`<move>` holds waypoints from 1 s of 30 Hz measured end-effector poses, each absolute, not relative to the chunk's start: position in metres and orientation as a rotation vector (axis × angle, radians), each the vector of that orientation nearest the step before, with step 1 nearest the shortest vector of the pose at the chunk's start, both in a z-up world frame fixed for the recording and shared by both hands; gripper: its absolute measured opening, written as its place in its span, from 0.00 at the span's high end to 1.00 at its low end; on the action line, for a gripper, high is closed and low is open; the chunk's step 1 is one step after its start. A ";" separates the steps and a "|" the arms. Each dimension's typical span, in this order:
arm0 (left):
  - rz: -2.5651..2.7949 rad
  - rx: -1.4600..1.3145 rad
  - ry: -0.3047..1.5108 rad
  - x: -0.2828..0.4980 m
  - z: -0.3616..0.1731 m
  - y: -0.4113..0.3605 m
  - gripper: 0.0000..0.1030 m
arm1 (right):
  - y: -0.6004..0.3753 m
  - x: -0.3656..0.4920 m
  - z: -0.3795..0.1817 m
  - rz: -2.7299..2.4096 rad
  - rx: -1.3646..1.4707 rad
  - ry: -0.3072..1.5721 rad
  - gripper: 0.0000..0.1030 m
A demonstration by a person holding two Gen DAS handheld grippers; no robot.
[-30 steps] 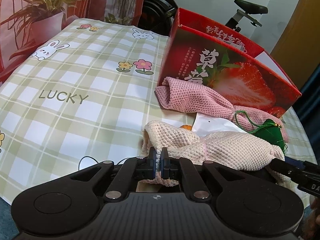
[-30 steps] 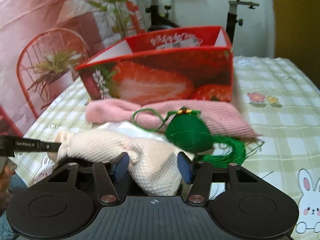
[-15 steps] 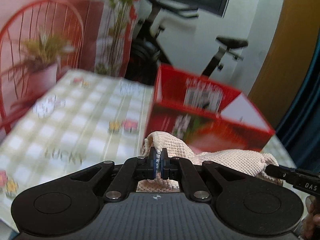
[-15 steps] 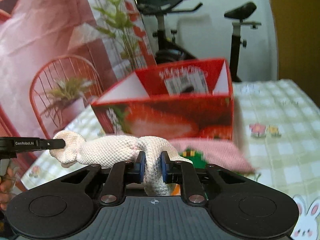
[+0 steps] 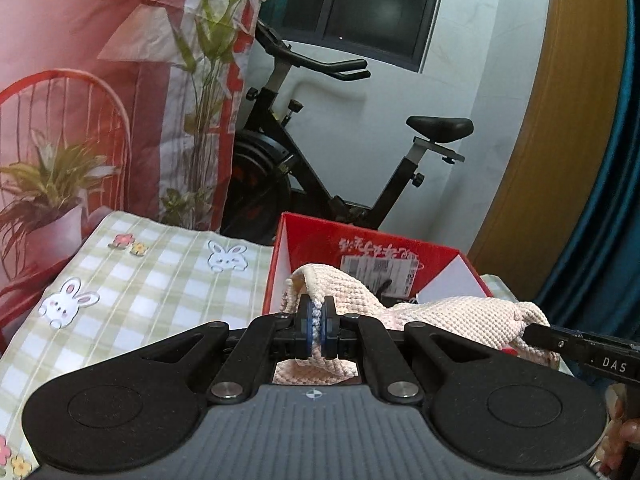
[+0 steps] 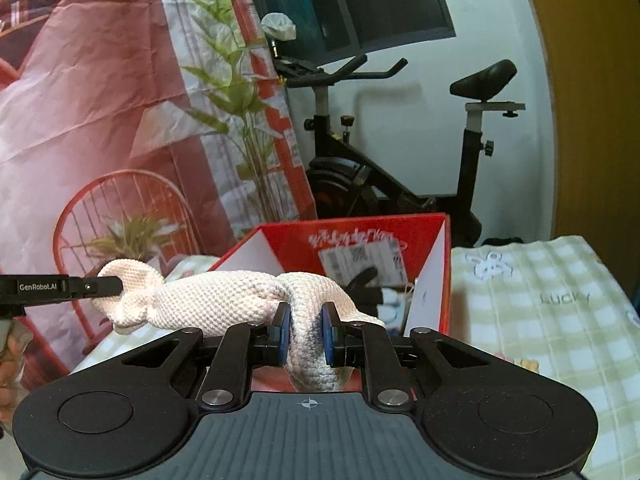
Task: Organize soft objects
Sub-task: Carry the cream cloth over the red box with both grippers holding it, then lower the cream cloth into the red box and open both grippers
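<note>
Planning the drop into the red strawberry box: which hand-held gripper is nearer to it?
Hard to separate; both look about equally near. The left hand-held gripper and right hand-held gripper each clamp one end of the cream knitted cloth, held just in front of the red box.

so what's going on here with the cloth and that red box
A person is holding a cream knitted cloth with two handheld grippers, one at each end. The left gripper is shut on one end and the right gripper is shut on the other, so the cloth hangs stretched between them in the air. It is in front of the open red box, which sits on the checked tablecloth. The cloth is not in the box yet.
</note>
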State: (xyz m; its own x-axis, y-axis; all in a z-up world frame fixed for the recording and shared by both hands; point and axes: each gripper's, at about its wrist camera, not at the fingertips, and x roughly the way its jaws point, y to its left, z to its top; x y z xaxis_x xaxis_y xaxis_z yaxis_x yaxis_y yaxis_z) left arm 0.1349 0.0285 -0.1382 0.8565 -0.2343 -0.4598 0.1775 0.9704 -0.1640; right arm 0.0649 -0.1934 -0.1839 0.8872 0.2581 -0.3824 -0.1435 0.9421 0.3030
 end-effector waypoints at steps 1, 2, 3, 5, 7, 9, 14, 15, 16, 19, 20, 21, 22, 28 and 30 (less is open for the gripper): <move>-0.217 -0.115 0.497 0.139 -0.137 0.027 0.95 | -0.194 0.069 -0.183 0.208 0.272 0.432 0.85; -0.218 -0.111 0.498 0.144 -0.136 0.024 0.95 | -0.195 0.073 -0.182 0.205 0.271 0.433 0.85; -0.219 -0.107 0.500 0.149 -0.135 0.022 0.95 | -0.197 0.078 -0.182 0.203 0.270 0.434 0.85; -0.218 -0.098 0.501 0.157 -0.134 0.019 0.95 | -0.200 0.086 -0.181 0.198 0.269 0.437 0.85; -0.217 -0.091 0.505 0.165 -0.134 0.017 0.95 | -0.202 0.094 -0.181 0.193 0.268 0.443 0.85; -0.218 -0.082 0.507 0.171 -0.134 0.015 0.95 | -0.203 0.103 -0.183 0.190 0.265 0.450 0.85; -0.217 -0.056 0.519 0.192 -0.135 0.007 0.95 | -0.207 0.126 -0.185 0.184 0.265 0.468 0.85; -0.214 -0.056 0.522 0.196 -0.136 0.006 0.95 | -0.207 0.131 -0.185 0.182 0.264 0.472 0.85; -0.211 -0.056 0.525 0.201 -0.136 0.005 0.95 | -0.208 0.138 -0.185 0.179 0.261 0.476 0.85; -0.201 -0.052 0.527 0.216 -0.137 0.003 0.95 | -0.210 0.159 -0.184 0.173 0.249 0.488 0.85; -0.197 -0.051 0.528 0.221 -0.137 0.002 0.95 | -0.210 0.165 -0.184 0.172 0.244 0.493 0.85; -0.192 -0.050 0.529 0.226 -0.138 0.002 0.95 | -0.210 0.172 -0.184 0.171 0.239 0.498 0.85; -0.189 -0.049 0.530 0.231 -0.138 0.001 0.95 | -0.209 0.180 -0.184 0.171 0.231 0.504 0.85; -0.185 -0.047 0.559 0.260 -0.145 -0.003 0.95 | -0.204 0.223 -0.189 0.158 0.203 0.563 0.85; -0.187 -0.055 0.578 0.270 -0.149 -0.005 0.95 | -0.200 0.235 -0.192 0.153 0.190 0.587 0.85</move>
